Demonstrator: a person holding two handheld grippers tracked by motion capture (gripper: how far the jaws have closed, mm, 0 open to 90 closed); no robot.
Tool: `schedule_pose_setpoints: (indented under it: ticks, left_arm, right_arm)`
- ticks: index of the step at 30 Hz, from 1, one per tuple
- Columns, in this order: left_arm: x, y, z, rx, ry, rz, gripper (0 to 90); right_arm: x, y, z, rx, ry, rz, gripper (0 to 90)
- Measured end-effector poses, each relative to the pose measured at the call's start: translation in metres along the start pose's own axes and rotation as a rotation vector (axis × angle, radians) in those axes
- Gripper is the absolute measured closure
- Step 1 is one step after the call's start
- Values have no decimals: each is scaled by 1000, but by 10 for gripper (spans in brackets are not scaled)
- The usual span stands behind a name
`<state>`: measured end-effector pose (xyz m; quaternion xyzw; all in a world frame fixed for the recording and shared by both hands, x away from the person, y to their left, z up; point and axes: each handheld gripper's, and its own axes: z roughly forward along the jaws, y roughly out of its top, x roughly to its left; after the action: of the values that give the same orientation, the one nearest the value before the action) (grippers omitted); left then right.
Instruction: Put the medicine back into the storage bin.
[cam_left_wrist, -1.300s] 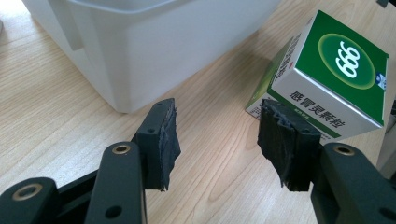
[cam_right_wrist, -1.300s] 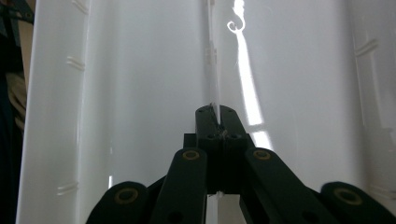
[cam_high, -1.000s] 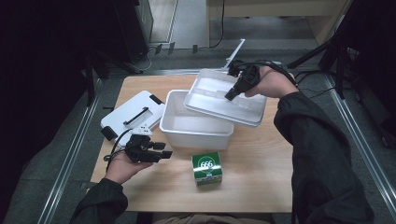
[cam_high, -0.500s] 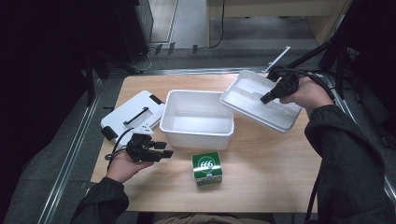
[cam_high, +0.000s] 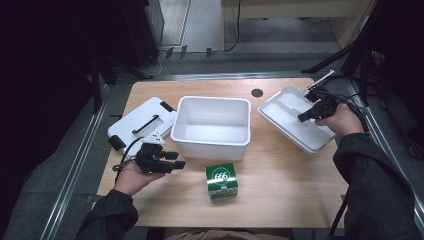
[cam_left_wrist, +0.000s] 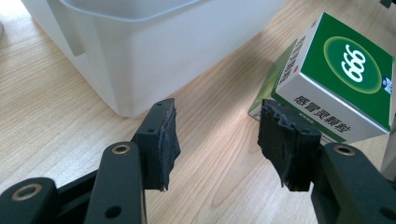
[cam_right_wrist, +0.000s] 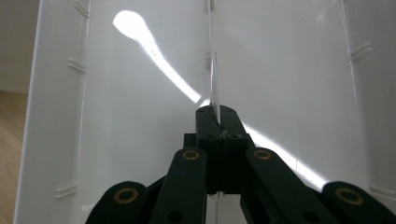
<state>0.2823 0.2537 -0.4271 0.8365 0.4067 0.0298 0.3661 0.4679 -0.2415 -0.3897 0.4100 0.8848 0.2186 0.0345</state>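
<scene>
lid (cam_high: 295, 120) off bin (cam_high: 212, 125), down on table's right, pinched by its centre rib in right gripper (cam_high: 306, 116) | left gripper (cam_high: 176, 164) wide, empty, near green box (cam_high: 222, 181) | release, boxing pending

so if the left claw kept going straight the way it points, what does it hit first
Probably the green and white cardboard medicine box: the open left claw points at the bare wood beside it, with the white plastic bin off to the other side.
</scene>
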Motion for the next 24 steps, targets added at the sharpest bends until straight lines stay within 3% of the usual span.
schedule_pose_setpoints:
  ticks: [1,6,16,24]
  left_arm:
    - [0,0,0,1,0,1,463]
    - [0,0,0,2,0,2,463]
    - [0,0,-1,-1,-3,4,463]
    - [0,0,0,1,-1,5,463]
  right_arm:
    - [-1,-7,13,9,-8,38,900]
    - [1,-16,39,3,-19,93,900]
    - [11,-23,77,-11,-37,84,898]
    - [11,-26,85,-32,-26,104,879]
